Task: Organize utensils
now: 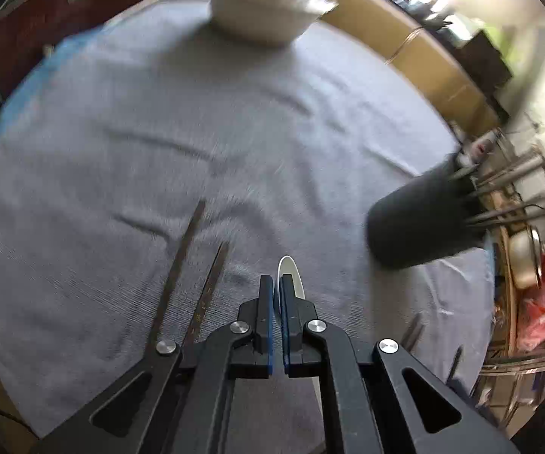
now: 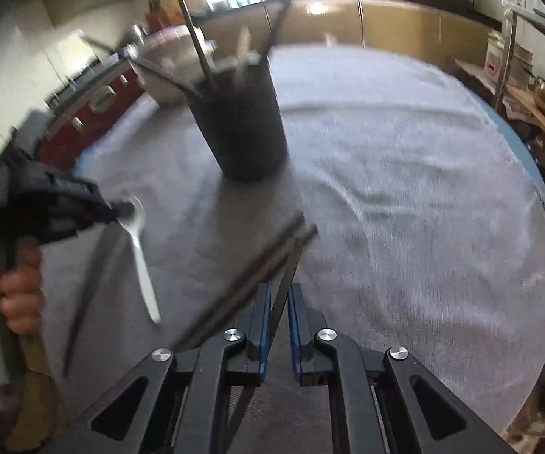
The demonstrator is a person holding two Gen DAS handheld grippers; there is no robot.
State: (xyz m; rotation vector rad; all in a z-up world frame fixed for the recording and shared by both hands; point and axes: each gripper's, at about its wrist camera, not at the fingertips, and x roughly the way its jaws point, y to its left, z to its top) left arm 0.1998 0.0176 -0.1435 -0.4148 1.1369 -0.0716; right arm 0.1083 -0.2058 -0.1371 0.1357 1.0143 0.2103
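Right wrist view: a grey-clothed round surface (image 2: 404,196) carries a dark utensil holder (image 2: 242,121), far centre, already bristling with handles. Left tool (image 2: 121,213) pinches a white plastic spoon (image 2: 142,261); right tool (image 2: 279,304) is nearly closed on a dark chopstick (image 2: 289,268), two more lying just left. Each should probably enter the holder upright, clearing the handles. Motion blur hides the holder's contents.

Both wrist views look forward and down, close over the grey cloth (image 1: 234,113), sharing the dark holder (image 2: 240,125).
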